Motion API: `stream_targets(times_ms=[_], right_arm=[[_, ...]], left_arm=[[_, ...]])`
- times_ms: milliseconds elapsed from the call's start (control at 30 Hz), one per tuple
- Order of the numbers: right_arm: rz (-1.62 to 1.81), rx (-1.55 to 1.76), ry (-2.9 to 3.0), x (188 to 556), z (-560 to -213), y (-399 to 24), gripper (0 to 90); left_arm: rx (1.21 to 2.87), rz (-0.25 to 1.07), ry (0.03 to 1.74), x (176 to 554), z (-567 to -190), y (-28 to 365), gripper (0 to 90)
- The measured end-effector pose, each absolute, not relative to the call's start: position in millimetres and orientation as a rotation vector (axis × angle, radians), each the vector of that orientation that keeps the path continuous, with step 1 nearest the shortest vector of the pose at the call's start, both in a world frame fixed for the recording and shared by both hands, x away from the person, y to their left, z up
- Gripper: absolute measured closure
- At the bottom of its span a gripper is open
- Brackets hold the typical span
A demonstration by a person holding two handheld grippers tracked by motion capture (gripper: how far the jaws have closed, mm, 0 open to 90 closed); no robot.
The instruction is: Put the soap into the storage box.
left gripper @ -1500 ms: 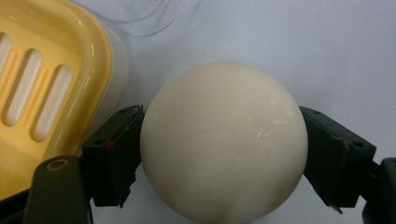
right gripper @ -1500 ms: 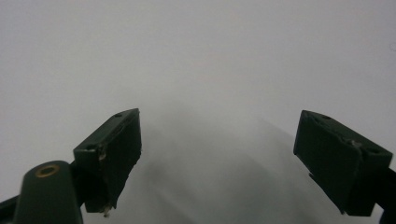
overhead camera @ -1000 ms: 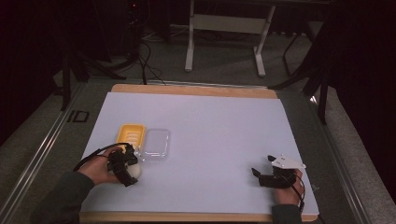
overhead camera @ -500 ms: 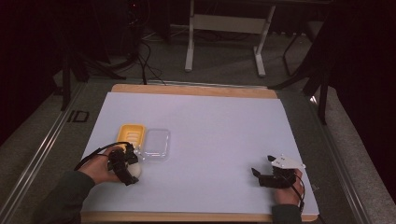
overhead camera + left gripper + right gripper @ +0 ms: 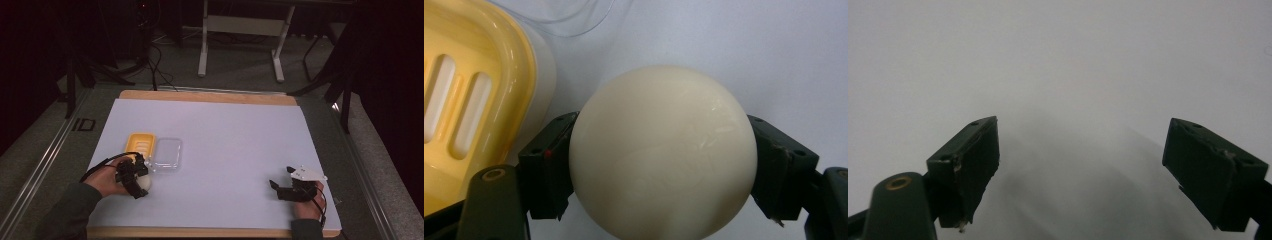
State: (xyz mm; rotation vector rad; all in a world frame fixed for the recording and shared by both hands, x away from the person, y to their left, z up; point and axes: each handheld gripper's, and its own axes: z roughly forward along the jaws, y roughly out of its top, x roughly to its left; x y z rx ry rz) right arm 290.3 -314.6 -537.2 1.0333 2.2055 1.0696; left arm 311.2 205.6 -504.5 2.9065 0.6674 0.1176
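Left gripper (image 5: 136,176) sits at the near-left of the desk (image 5: 235,130), held in the left hand (image 5: 107,181). Its jaws pinch a cream ball (image 5: 663,152), one jaw on each side at about mid-height. In the high view the ball (image 5: 144,183) shows just below the gripper body, low over or on the white sheet; can't tell which. A cable loops from the gripper back toward the sleeve.

Right gripper (image 5: 278,188) is at the near-right, held in the right hand (image 5: 306,206), grey three-cornered plate on top. Its jaws are spread wide, nothing between them, just plain white desk surface ahead in the right gripper view (image 5: 1083,165).

Just beyond the ball: a yellow tray (image 5: 139,145) with slotted floor. In the left gripper view the tray (image 5: 479,100) is close beside the ball, rim near the left jaw, not clearly touching. A clear lid (image 5: 166,153) lies flat on the desk, touching or right against the tray's right side; its edge (image 5: 569,17) shows past the ball.

The two grippers are well apart, at opposite sides of the near edge. Wood border of the desk shows along the near and far edges.

Far: dark floor, cables, a white frame (image 5: 240,35) on two feet.
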Motion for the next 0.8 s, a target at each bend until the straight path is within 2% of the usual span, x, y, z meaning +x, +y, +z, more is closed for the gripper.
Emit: stream_targets(times_ms=[800], right_arm=[[1.069, 1.033, 2.204, 290.3, -537.2, -314.6, 15.0]], left_arm=[[2.916, 0.125, 0.622, 307.0, -486.9, 207.6, 23.8]])
